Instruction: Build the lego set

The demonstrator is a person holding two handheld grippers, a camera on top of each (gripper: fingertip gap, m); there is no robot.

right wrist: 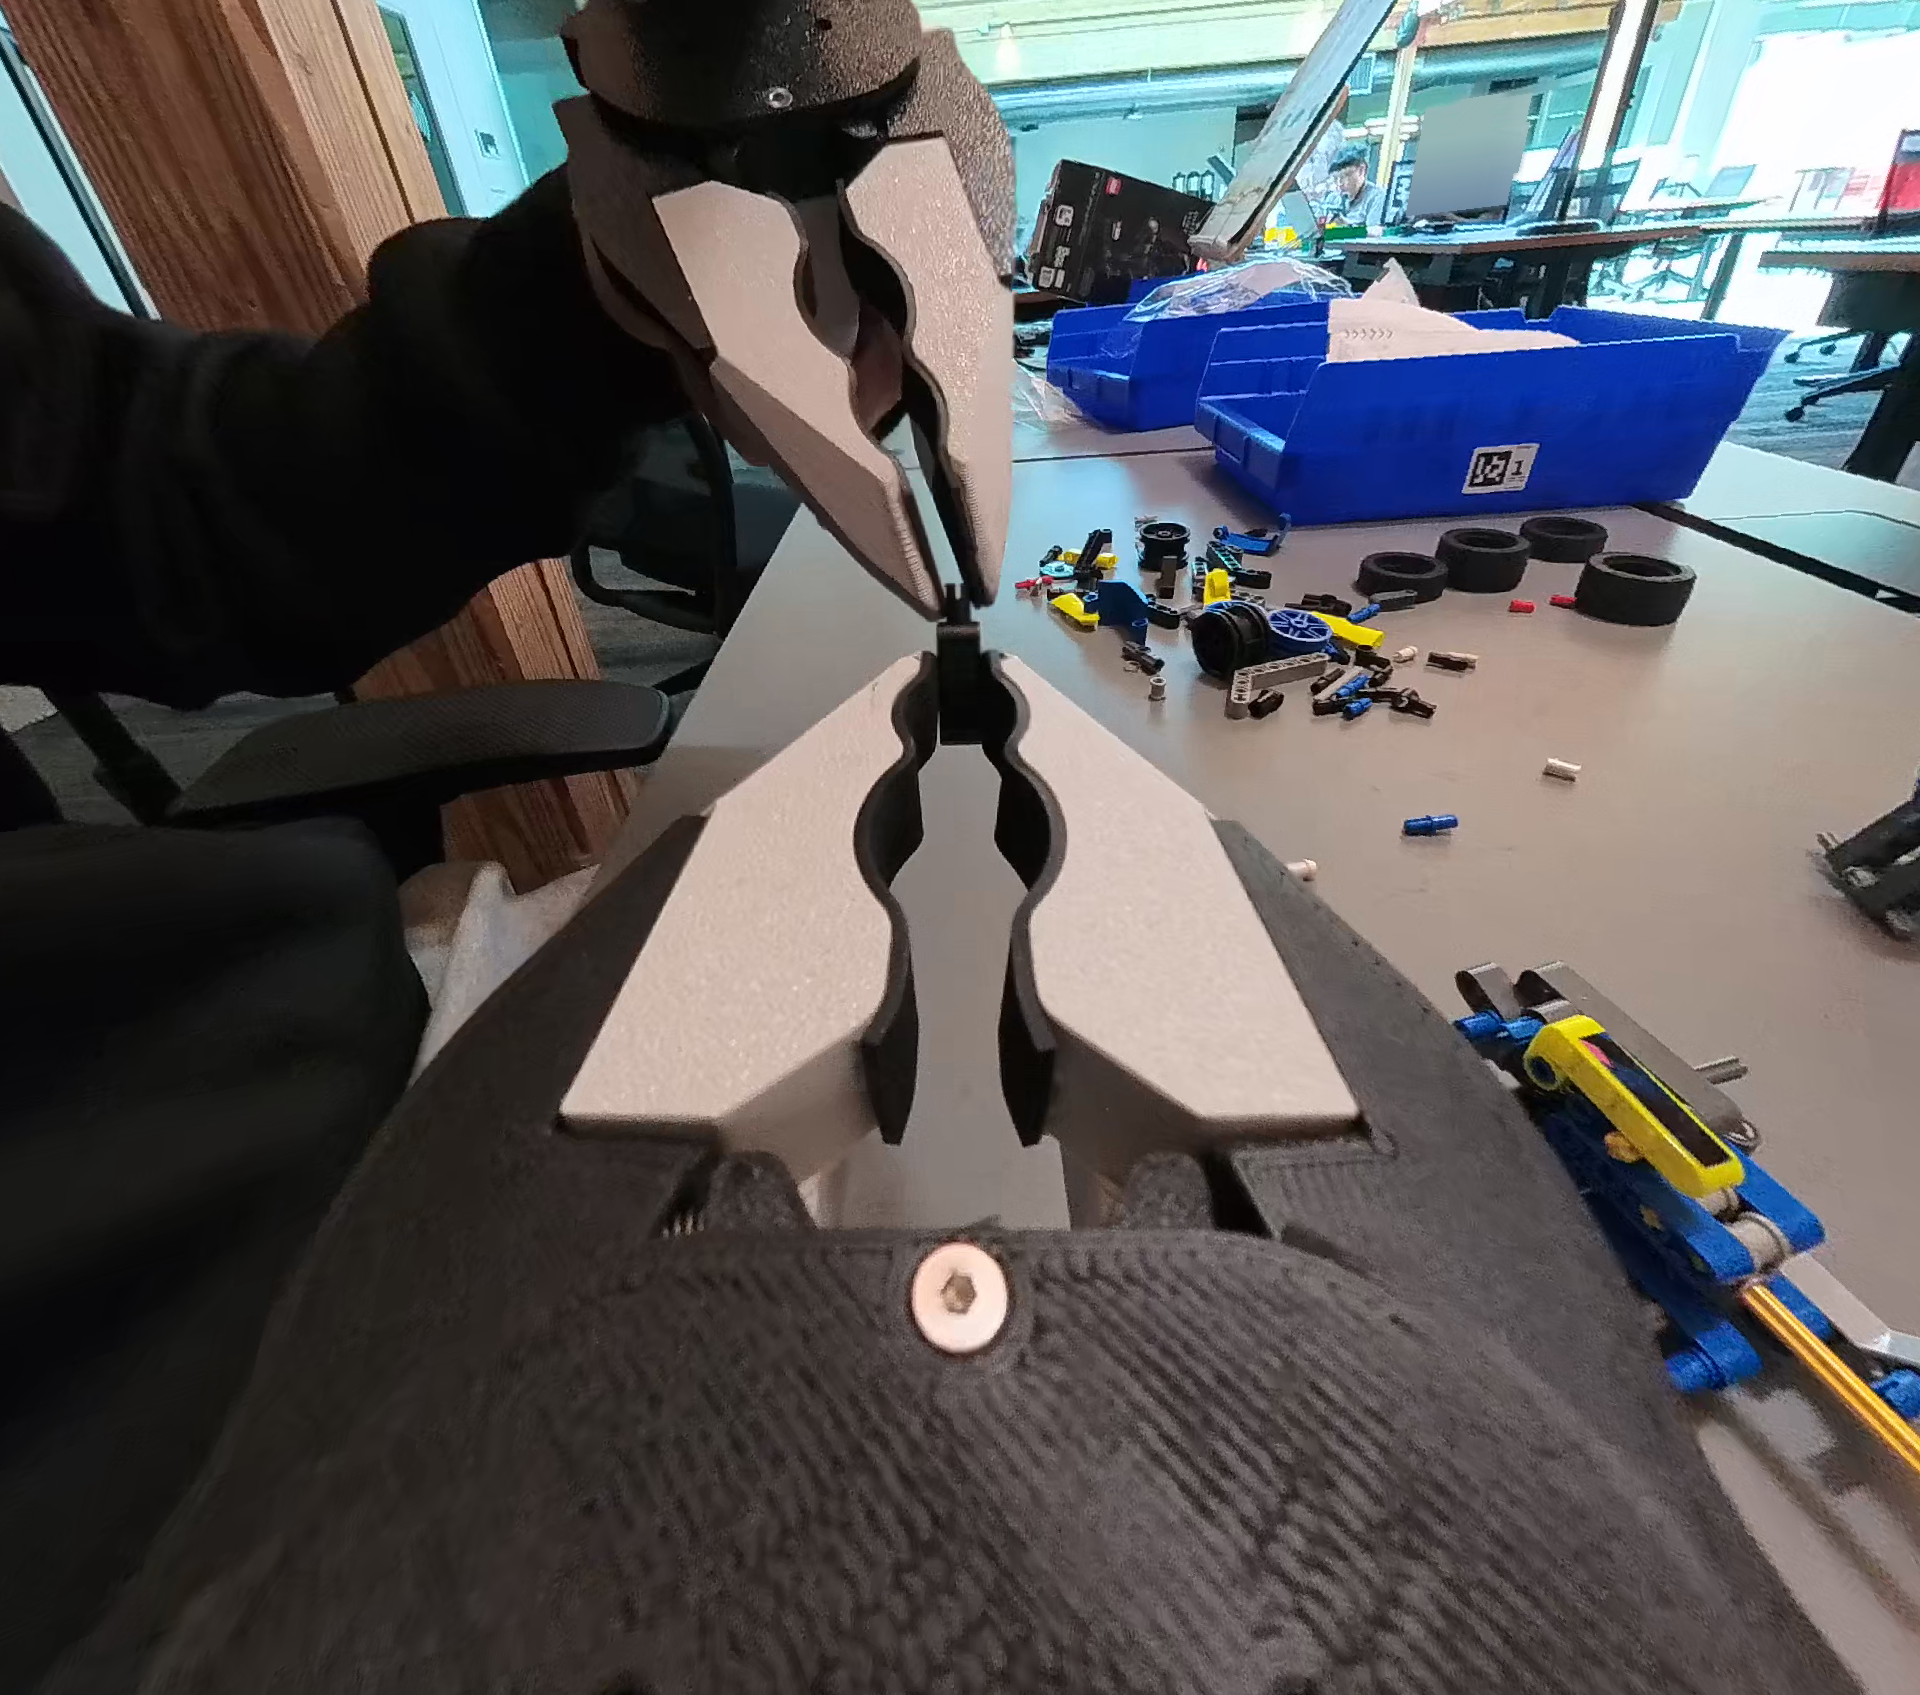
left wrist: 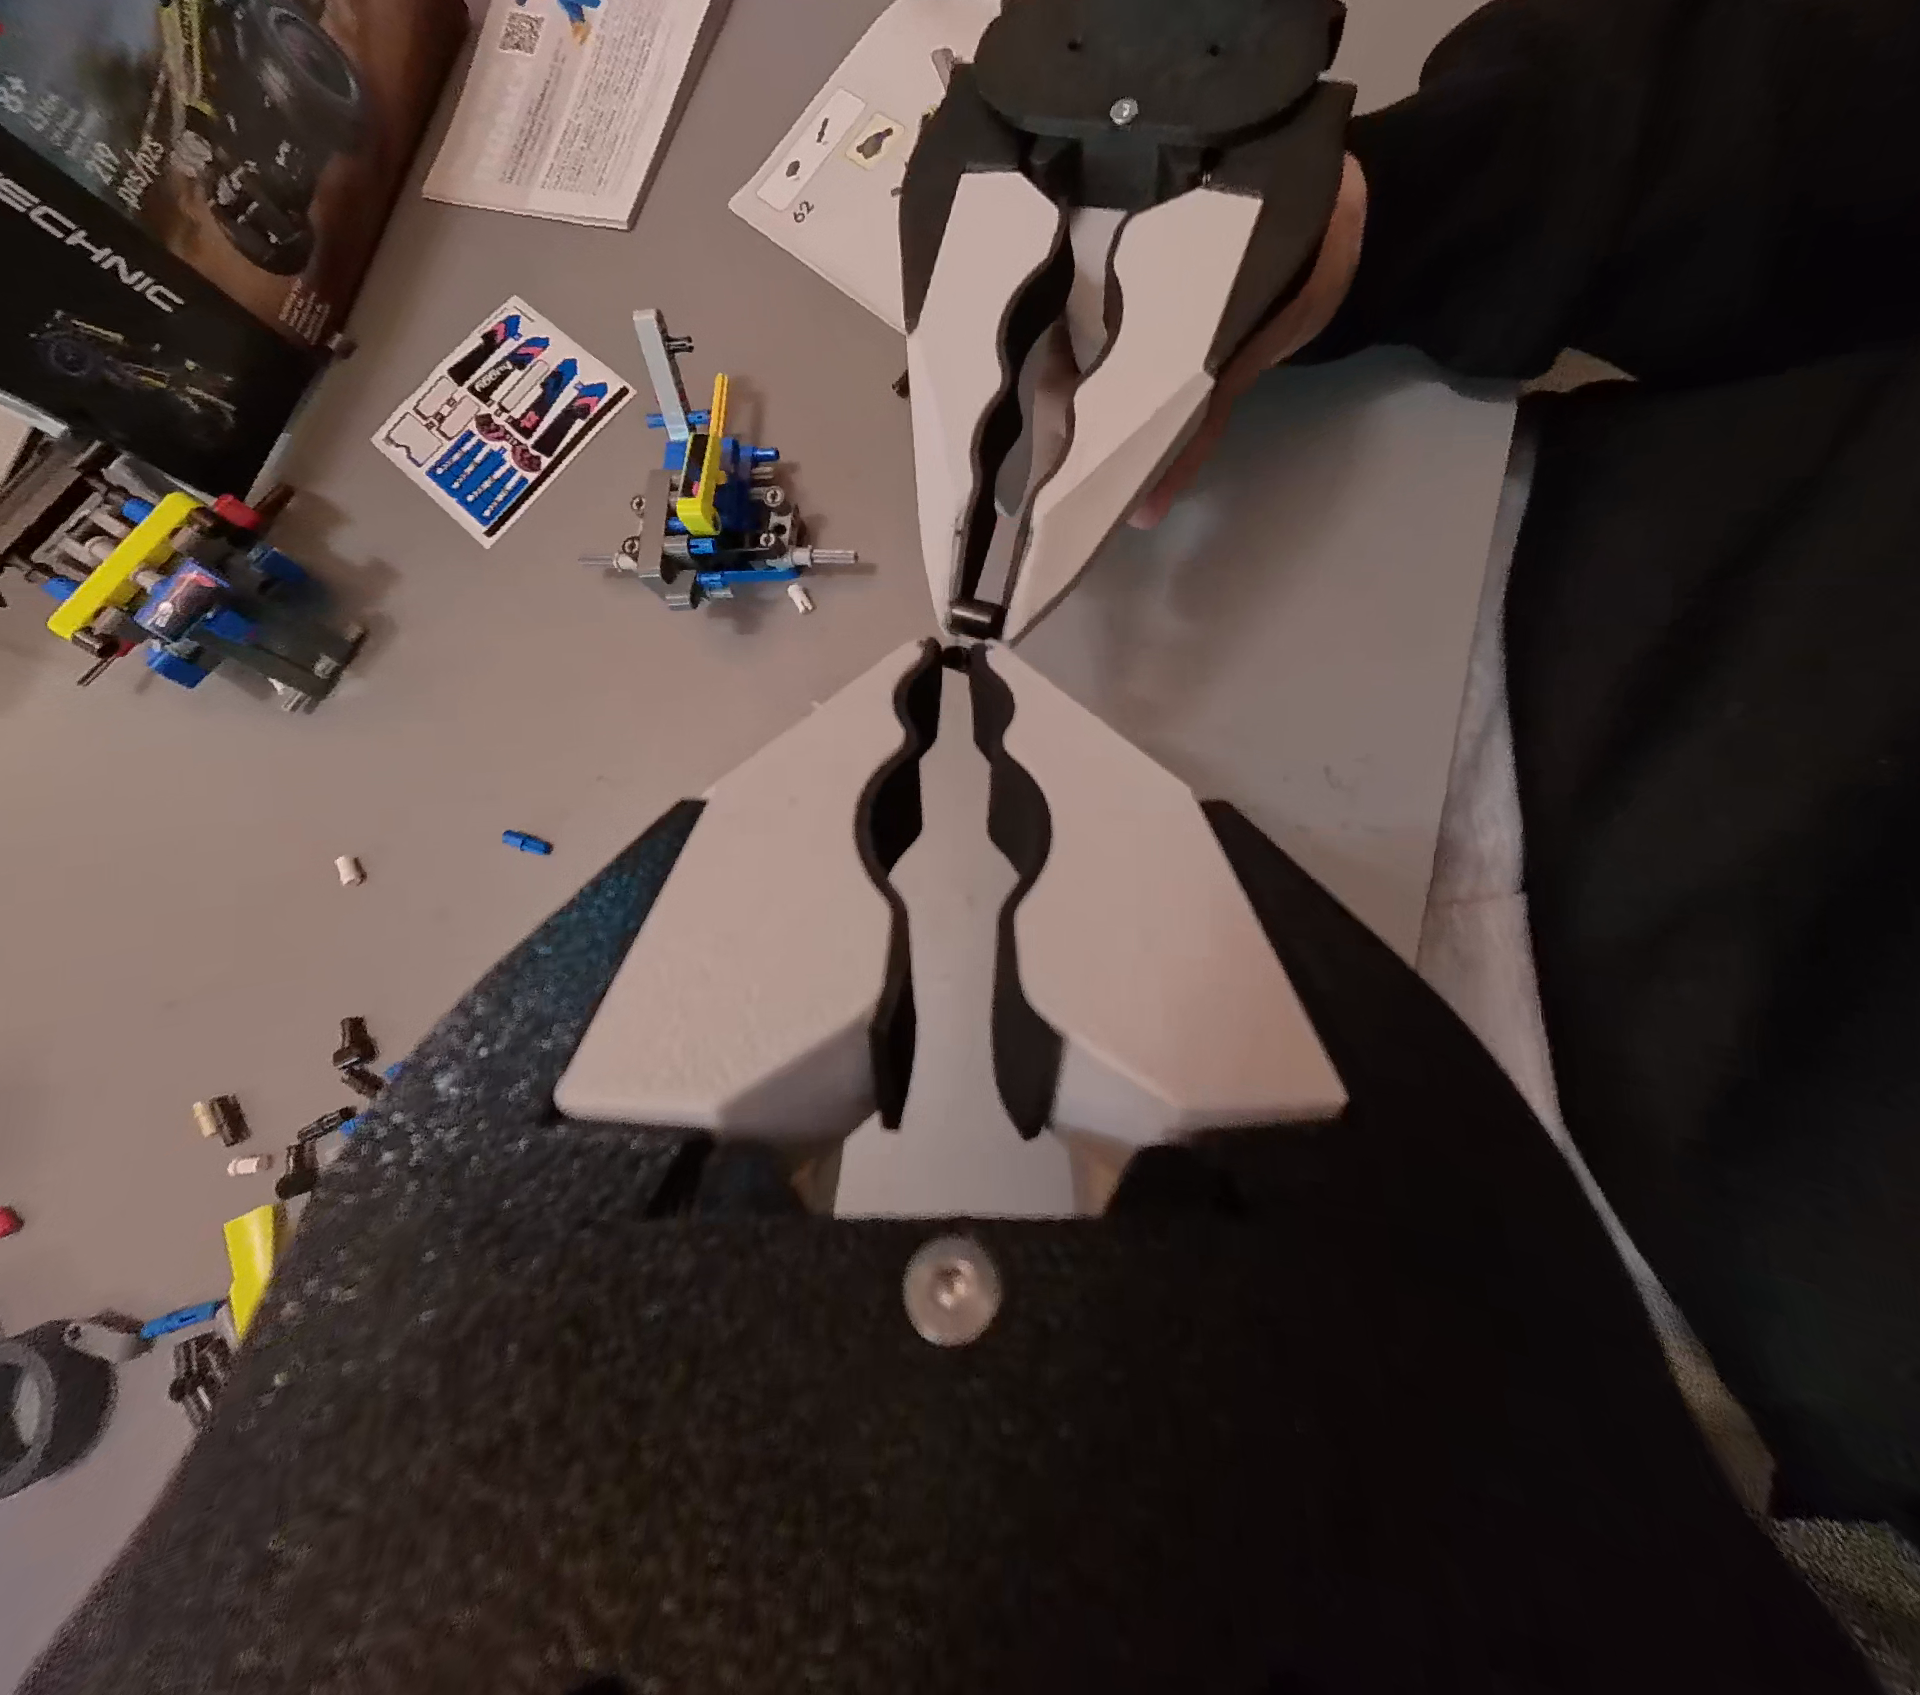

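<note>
My left gripper (left wrist: pixel 951 656) is shut on a small black pin (left wrist: pixel 952 660), seen more clearly in the right wrist view (right wrist: pixel 954 606). My right gripper (right wrist: pixel 961 671) is shut on a black connector piece (right wrist: pixel 961 700), which also shows in the left wrist view (left wrist: pixel 977 612). The two grippers meet tip to tip above the table's near edge, and the pin touches the end of the connector. A blue, grey and yellow lego sub-assembly (left wrist: pixel 717 502) stands on the grey table (left wrist: pixel 520 762). A second sub-assembly (left wrist: pixel 197 596) lies further left.
A sticker sheet (left wrist: pixel 504 419), a leaflet (left wrist: pixel 582 87), the open instruction booklet (left wrist: pixel 831 191) and the set's box (left wrist: pixel 156 87) lie on the table. Loose parts (right wrist: pixel 1247 627), several black tyres (right wrist: pixel 1538 575) and blue bins (right wrist: pixel 1455 419) are further off. An office chair (right wrist: pixel 416 741) stands beside the table.
</note>
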